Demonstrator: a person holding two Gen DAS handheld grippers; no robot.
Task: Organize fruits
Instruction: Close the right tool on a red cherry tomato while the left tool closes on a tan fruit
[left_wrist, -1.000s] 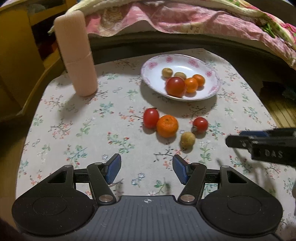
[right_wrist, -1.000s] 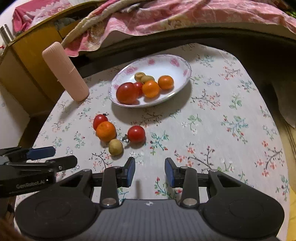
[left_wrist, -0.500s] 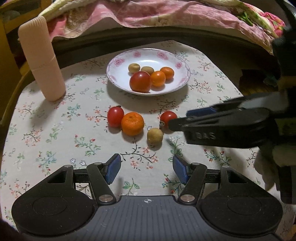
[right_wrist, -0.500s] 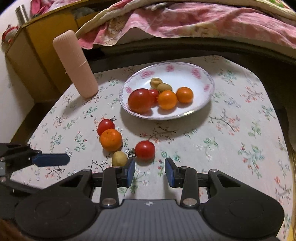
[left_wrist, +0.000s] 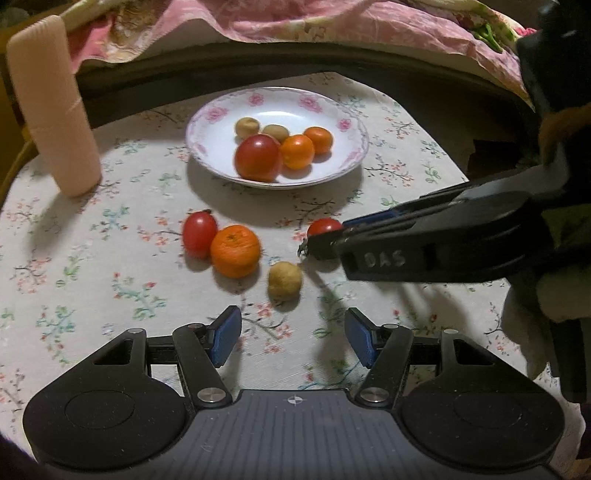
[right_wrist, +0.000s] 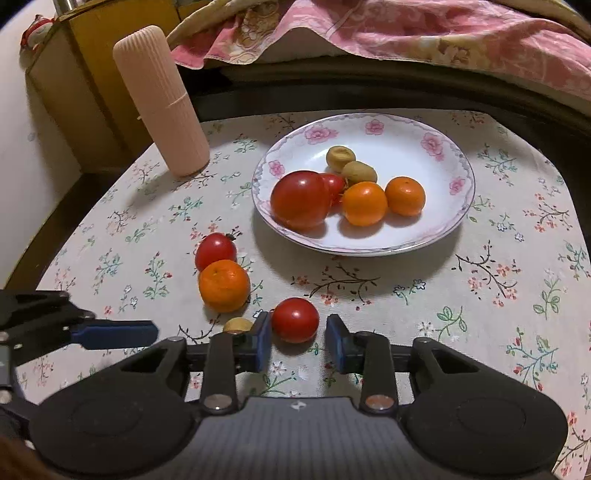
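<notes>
A flowered white plate at the back of the table holds a big tomato, mandarins and small brown fruits. In front of it lie an oval tomato, a mandarin, a brown fruit and a small round tomato. My right gripper straddles the small tomato. Its jaws are closing: the left pad touches the tomato and a thin gap shows at the right pad. My left gripper hangs open and empty, just short of the brown fruit.
A tall pink ribbed cylinder stands at the back left of the floral tablecloth. Pink bedding lies behind the table, and a yellow cabinet is to the left. The table's rounded edge falls away on the right.
My right gripper has come forward and down until the small tomato sits between its fingertips. In the left wrist view it has slid in from the right. The left gripper has crept nearer the loose fruits.
</notes>
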